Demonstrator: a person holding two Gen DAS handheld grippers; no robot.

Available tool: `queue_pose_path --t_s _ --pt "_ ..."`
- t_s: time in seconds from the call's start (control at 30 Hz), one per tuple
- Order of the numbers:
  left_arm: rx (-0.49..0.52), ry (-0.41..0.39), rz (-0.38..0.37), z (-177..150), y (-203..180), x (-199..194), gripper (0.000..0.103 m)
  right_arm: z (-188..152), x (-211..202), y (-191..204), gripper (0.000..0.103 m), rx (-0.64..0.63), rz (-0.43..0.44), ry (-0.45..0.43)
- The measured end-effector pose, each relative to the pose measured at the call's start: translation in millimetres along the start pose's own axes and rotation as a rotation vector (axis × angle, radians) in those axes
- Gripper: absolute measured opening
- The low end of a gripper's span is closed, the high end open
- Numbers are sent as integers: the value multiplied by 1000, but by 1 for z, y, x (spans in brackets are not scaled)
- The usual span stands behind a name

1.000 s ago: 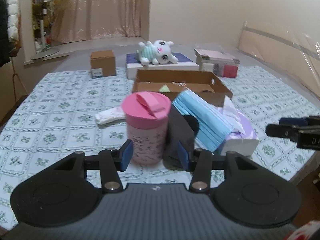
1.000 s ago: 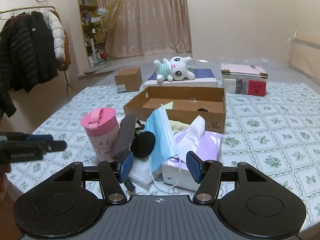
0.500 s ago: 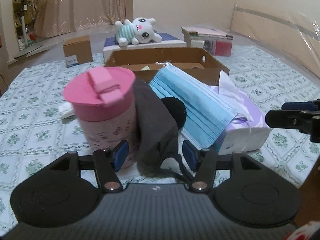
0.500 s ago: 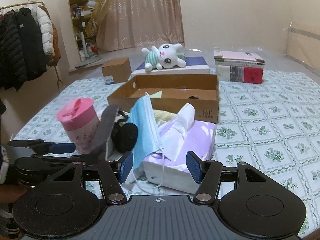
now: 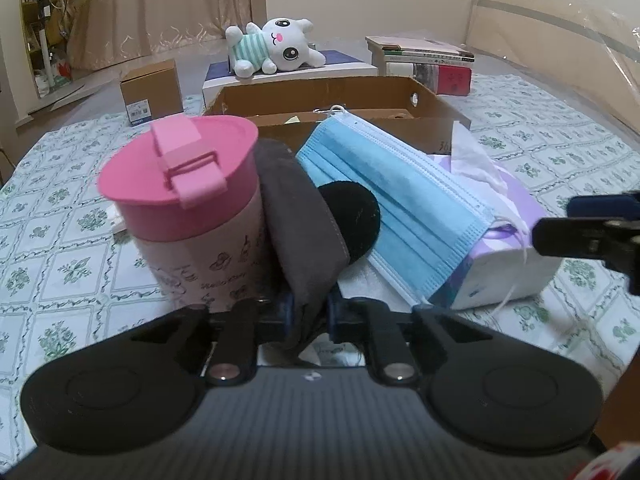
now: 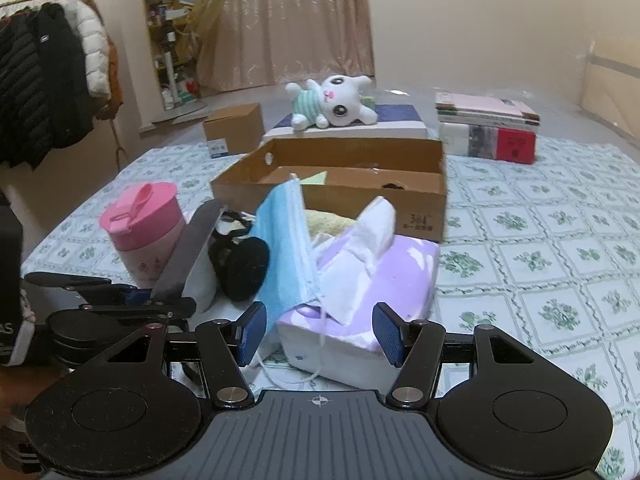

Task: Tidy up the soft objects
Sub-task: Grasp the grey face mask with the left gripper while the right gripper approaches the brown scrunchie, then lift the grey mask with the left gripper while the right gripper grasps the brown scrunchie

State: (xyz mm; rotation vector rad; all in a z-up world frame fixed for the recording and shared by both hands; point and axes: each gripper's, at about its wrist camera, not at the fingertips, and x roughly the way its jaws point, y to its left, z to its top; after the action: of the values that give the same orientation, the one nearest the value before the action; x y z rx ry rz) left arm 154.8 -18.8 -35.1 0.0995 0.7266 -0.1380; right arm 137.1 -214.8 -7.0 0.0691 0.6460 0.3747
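Grey pouch (image 5: 300, 216) leans on pink cup (image 5: 188, 208) w/ face mask (image 5: 400, 200) and tissue pack (image 6: 384, 280) piled beside. Left gripper (image 5: 308, 314) clamped on pouch; right gripper (image 6: 316, 332) jaws apart. Cardboard box (image 6: 344, 196) nearly bare, so sorting looks barely begun.

I see a home, likely a bedroom: curtains (image 6: 280, 20), coats (image 6: 48, 92) on a rack, cluttered shelves (image 6: 168, 20), plush bunny (image 6: 332, 100).

light: dim, warm indoor | shadows: soft | focus: sharp centre | edges: fisheye bending, dark corner vignette
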Motion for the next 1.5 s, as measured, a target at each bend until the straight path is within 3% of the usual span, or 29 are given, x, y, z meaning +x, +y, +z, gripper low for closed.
queue_pose_path --t_s 0.4,0.67,0.93,1.1,1.27,1.5 --pt "-23 -15 -39 -28 37 -74 8 10 18 36 59 -197 64 7" --pt "-84 3 21 -50 74 -98 7 11 48 63 59 -383 75 42" --pt "-172 -26 88 -57 114 -104 7 8 81 88 59 -449 110 78" --pt "-225 -34 145 -61 134 -105 7 4 103 102 59 -427 143 117" --pt "-247 -20 134 -68 141 -100 7 -4 128 115 58 -410 147 137" --pt "-250 -16 103 -70 138 -94 7 -8 152 119 24 -407 147 176"
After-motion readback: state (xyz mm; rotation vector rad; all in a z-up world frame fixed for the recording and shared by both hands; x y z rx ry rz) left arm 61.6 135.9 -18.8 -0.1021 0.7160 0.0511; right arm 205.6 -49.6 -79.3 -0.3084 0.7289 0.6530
